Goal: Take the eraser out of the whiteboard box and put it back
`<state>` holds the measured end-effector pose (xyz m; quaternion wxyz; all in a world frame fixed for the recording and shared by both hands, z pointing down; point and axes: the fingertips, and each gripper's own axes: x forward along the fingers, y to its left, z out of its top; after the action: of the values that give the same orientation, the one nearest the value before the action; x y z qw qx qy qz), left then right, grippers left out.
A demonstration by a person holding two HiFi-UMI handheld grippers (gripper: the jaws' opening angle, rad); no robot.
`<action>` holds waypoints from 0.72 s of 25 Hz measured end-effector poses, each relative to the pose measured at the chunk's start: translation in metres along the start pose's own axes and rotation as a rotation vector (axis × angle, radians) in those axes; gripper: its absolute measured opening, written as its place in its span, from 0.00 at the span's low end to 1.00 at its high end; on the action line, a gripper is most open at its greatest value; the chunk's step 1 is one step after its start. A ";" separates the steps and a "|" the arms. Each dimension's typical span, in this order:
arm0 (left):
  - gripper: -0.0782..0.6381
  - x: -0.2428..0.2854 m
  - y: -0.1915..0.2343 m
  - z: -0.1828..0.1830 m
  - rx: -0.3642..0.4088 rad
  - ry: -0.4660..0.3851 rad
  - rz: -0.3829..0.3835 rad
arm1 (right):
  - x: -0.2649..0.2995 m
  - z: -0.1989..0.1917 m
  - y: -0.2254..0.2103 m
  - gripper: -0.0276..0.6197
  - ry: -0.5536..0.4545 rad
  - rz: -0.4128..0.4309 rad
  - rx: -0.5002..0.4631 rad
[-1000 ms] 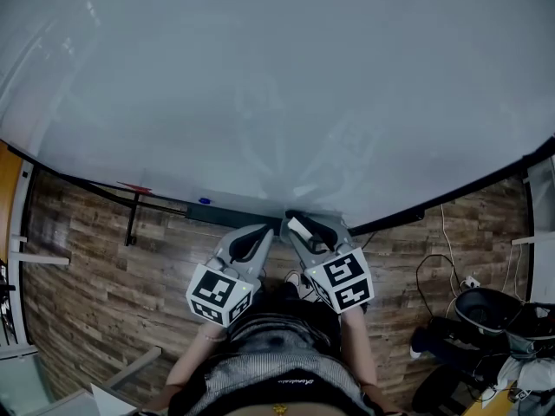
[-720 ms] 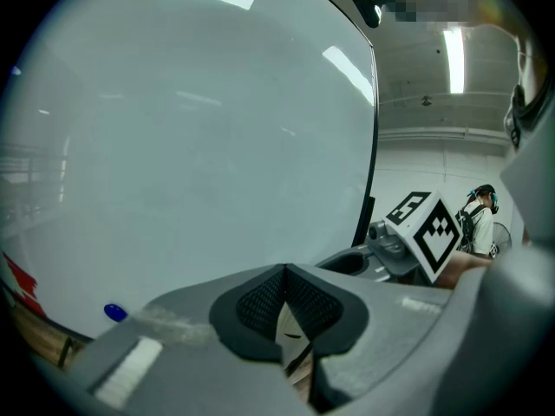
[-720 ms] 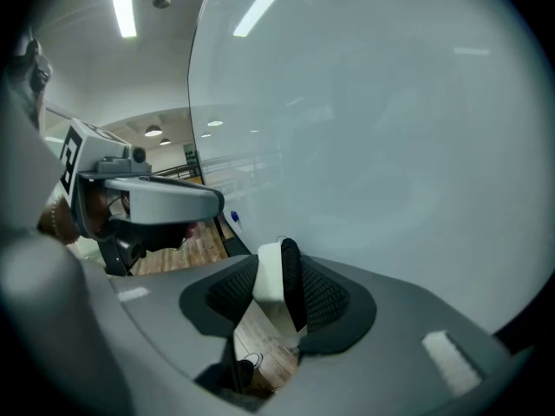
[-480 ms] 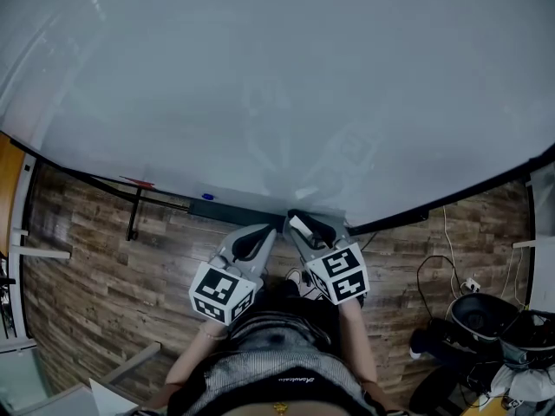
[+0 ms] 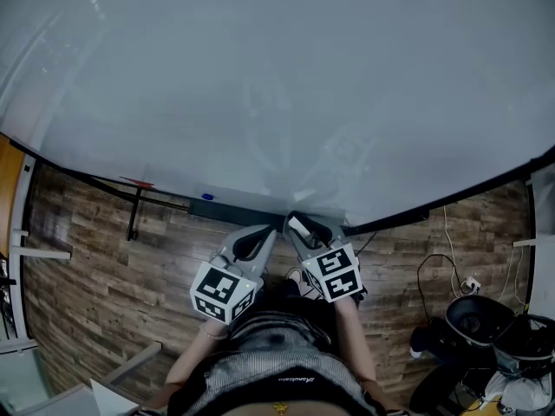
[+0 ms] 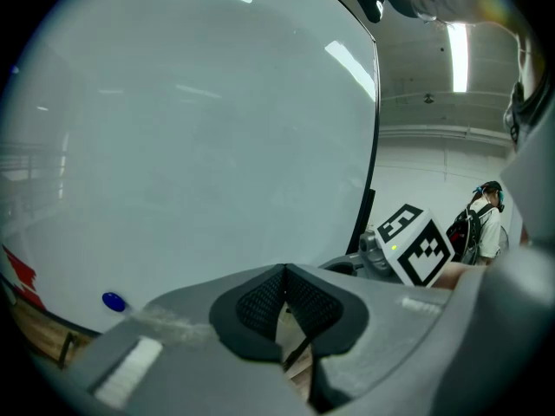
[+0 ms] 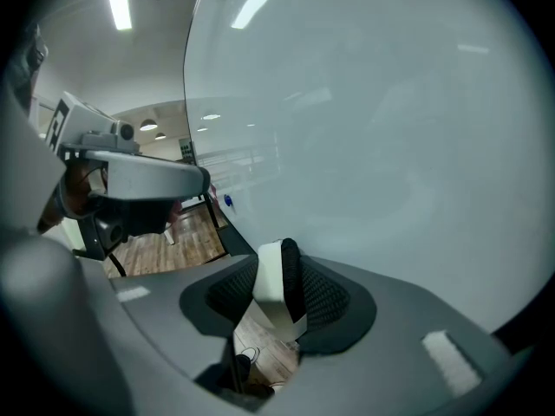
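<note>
The eraser (image 7: 279, 289), a white block with a black felt side, stands upright between the pads of my right gripper (image 7: 277, 297), which is shut on it. In the head view that gripper (image 5: 297, 225) holds the eraser (image 5: 300, 227) just above the lower edge of the whiteboard (image 5: 277, 85), beside the right end of the dark whiteboard box (image 5: 227, 212) on the ledge. My left gripper (image 5: 265, 232) hangs close beside it to the left. Its jaws meet at the tips with nothing between them (image 6: 284, 273).
A blue magnet (image 5: 206, 198) and a red mark (image 5: 137, 183) sit on the board's lower edge. The board's stand leg (image 5: 132, 219) goes down to the wooden floor. Cables and dark bags (image 5: 486, 319) lie on the floor at right.
My right gripper has sunk a little with the eraser still in it. The left gripper has stayed where it was.
</note>
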<state>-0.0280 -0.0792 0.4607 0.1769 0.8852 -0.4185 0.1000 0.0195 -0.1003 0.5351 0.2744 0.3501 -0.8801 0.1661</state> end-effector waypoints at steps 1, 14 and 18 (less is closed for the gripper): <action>0.11 0.000 0.001 0.000 0.000 0.000 0.000 | 0.001 -0.001 -0.001 0.28 0.001 -0.001 -0.001; 0.11 -0.006 -0.001 -0.003 0.003 -0.004 -0.002 | 0.001 -0.006 0.008 0.28 -0.030 -0.018 -0.027; 0.11 -0.006 -0.002 -0.004 0.001 -0.003 0.000 | 0.000 -0.007 0.008 0.28 -0.030 -0.017 -0.026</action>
<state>-0.0300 -0.0723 0.4616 0.1756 0.8854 -0.4188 0.0990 0.0164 -0.0911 0.5401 0.2671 0.3562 -0.8833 0.1468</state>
